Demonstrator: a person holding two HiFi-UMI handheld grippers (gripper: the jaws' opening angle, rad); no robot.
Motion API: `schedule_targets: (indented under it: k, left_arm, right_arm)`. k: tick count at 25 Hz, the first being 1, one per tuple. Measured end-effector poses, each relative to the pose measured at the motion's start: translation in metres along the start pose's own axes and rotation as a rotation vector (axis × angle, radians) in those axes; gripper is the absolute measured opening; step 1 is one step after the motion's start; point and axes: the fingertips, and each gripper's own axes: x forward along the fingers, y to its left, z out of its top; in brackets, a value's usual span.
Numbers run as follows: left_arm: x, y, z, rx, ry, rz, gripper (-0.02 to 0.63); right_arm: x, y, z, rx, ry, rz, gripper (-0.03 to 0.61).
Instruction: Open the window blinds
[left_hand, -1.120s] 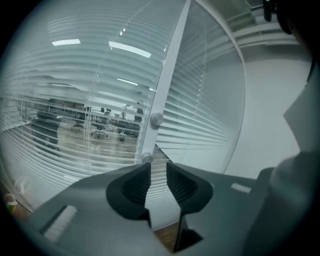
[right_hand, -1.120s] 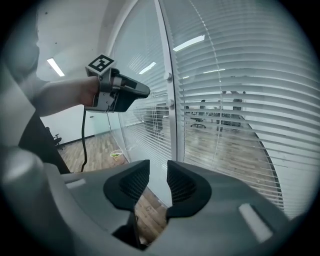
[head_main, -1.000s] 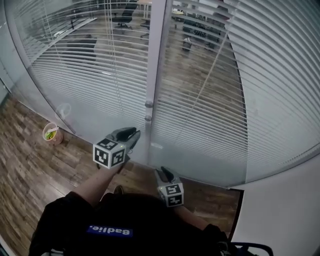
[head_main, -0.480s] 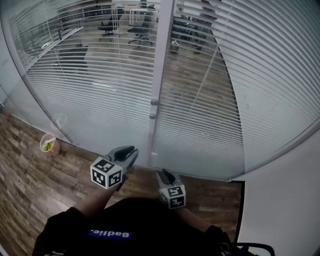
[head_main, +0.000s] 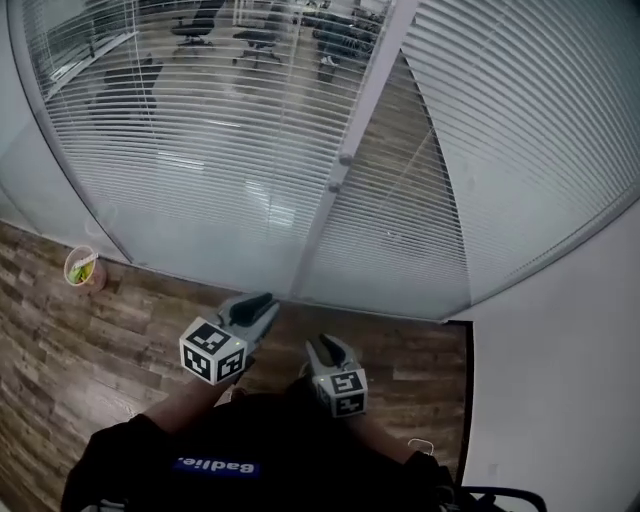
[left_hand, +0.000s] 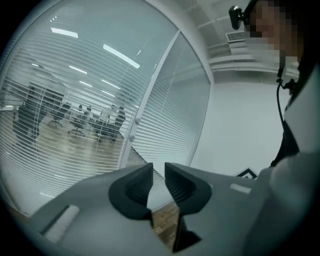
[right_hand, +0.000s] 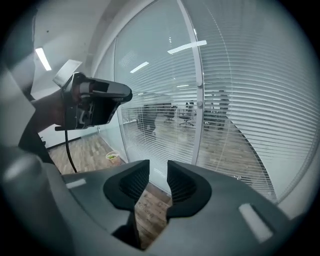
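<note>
Before the glazed partition, both grippers held low and short of the glass.

- Task's thing: white horizontal slat blinds (head_main: 200, 150), hanging down both panes either side of a white upright frame post (head_main: 368, 95). Left of the post the slats are tilted enough to show office chairs and floor beyond. Right of the post they read denser and paler, especially towards the top.
- Two small round knobs (head_main: 345, 160) sit on the post, one just above the other. Judged to be the tilt controls, but this is not certain.
- Left gripper (head_main: 262, 303): below the post's foot and a little left of it. Jaws slightly parted, nothing between them.
- Right gripper (head_main: 325, 345): below the post's foot and slightly right. Jaws likewise a narrow gap apart and empty.
- Progress: blinds are down full length with the slats part-turned. This fits slats waiting to be turned further, or slats already turned as far as intended. One look cannot separate the two. Neither gripper touches a knob or the glass.
- Surroundings: brown wood-plank floor (head_main: 90, 340) and a small paper cup with green contents (head_main: 82, 268) on the floor, well left of the post. A plain white wall (head_main: 560, 380) lies right of the post.
- Obstructions: none seen between the grippers and the post. The knobs are small and stand well above both grippers.
</note>
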Motion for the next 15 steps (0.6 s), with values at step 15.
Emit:
schedule_targets:
  k: [15]
  left_arm:
    - [-0.047, -0.078, -0.046, -0.025, 0.034, -0.06, 0.072]
  right_arm:
    - [-0.053, 0.027, 0.019, -0.022, -0.142, 0.075, 0.109]
